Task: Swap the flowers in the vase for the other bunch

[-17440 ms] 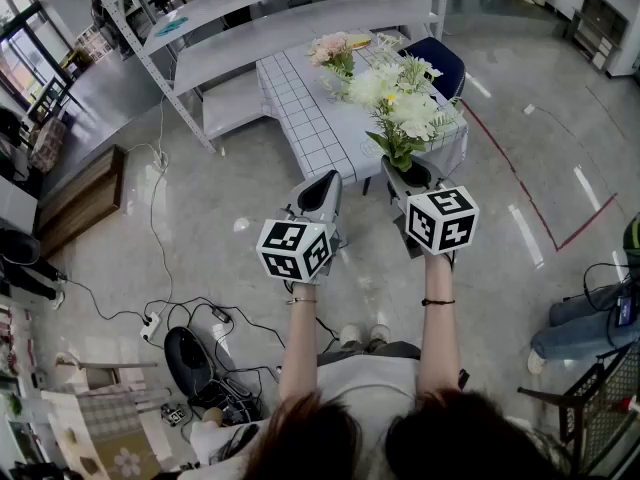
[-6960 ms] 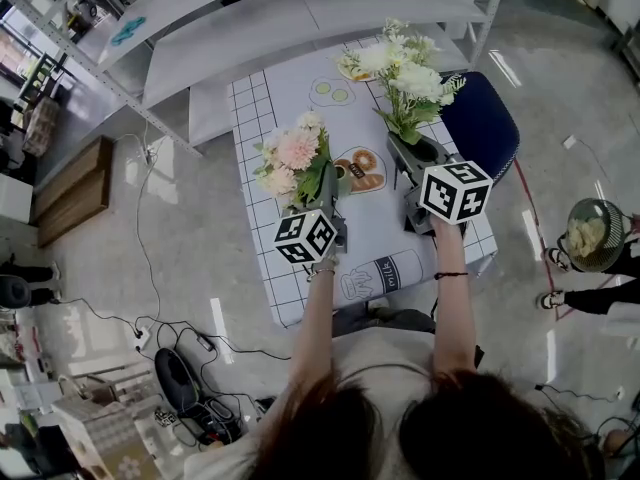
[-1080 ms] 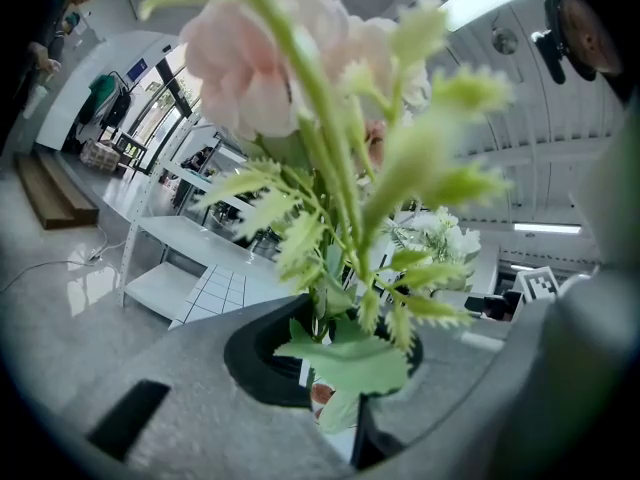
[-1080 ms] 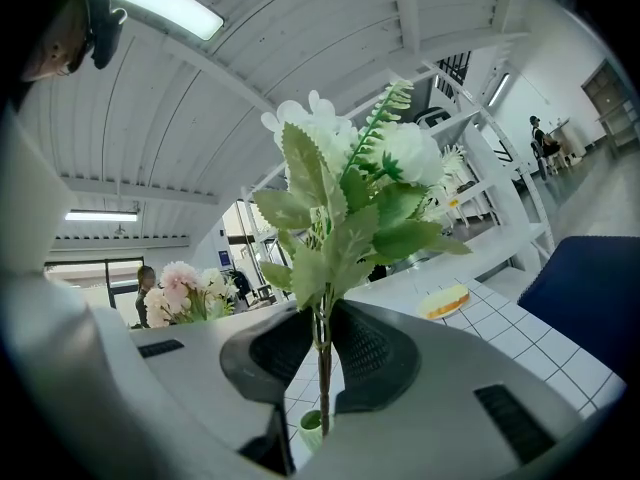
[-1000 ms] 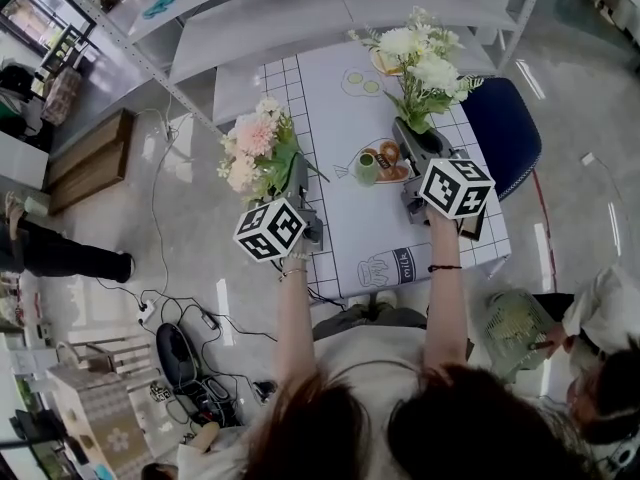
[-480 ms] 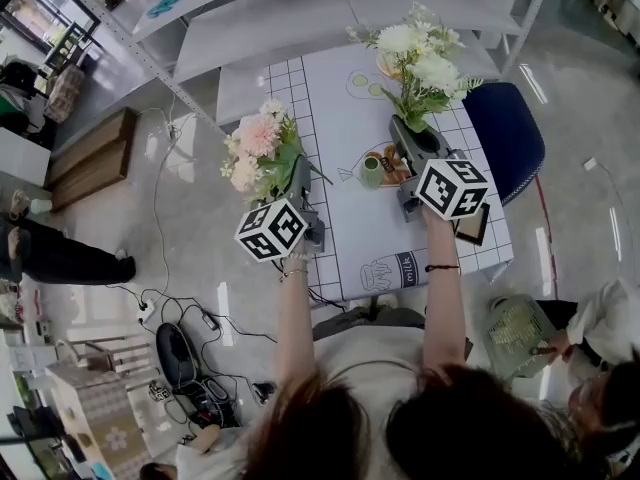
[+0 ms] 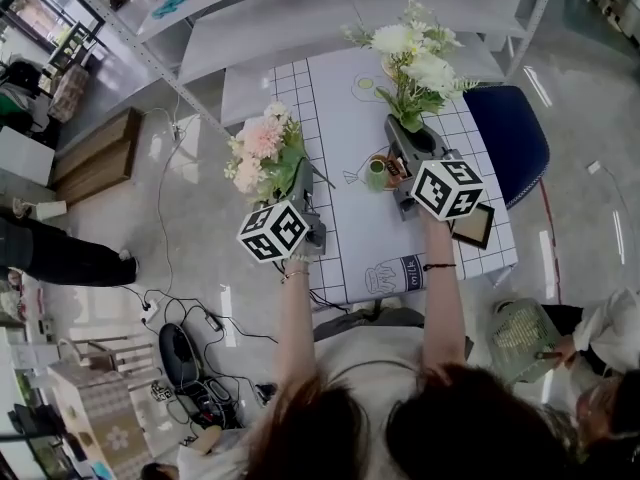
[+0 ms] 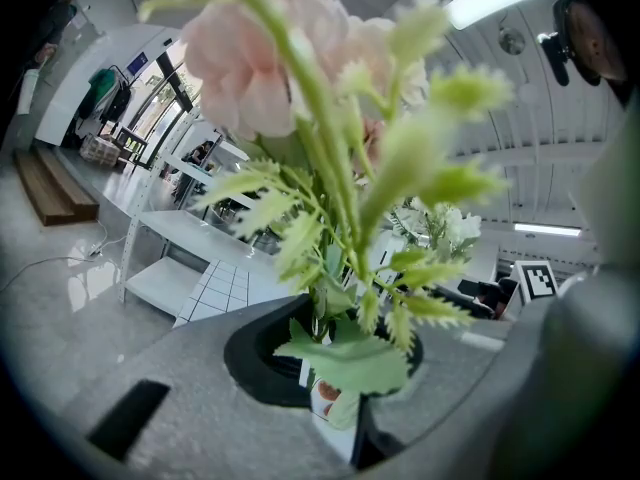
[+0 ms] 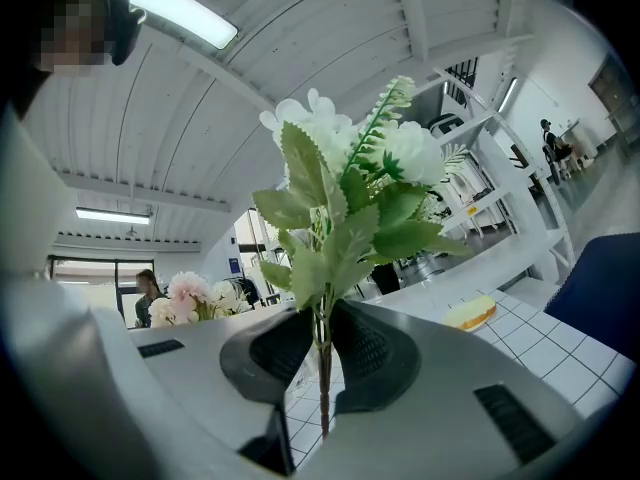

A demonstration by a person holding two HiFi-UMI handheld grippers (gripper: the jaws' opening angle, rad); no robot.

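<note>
My left gripper (image 7: 300, 180) is shut on the stems of the pink bunch (image 7: 260, 151), held upright over the table's left edge. In the left gripper view the green stems (image 8: 335, 363) sit pinched between the jaws. Over the table, my right gripper (image 7: 405, 140) is shut on the thin stem (image 9: 322, 368) of the white bunch (image 7: 415, 56). A small green vase (image 7: 376, 174) stands on the table (image 7: 330, 118) just left of the right gripper, with no flowers in it. Across the right gripper view I see the pink bunch (image 9: 190, 298).
A blue chair (image 7: 510, 138) stands at the table's right, grey shelving (image 7: 250, 28) behind it. A dark framed board (image 7: 470, 226) lies near the front right corner. A person with a green basket (image 7: 520, 333) is at the right, cables (image 7: 200, 318) on the floor at left.
The right gripper with the white bunch has shifted slightly left, closer to the vase. The left gripper holds still. The person on the left has walked further left.
</note>
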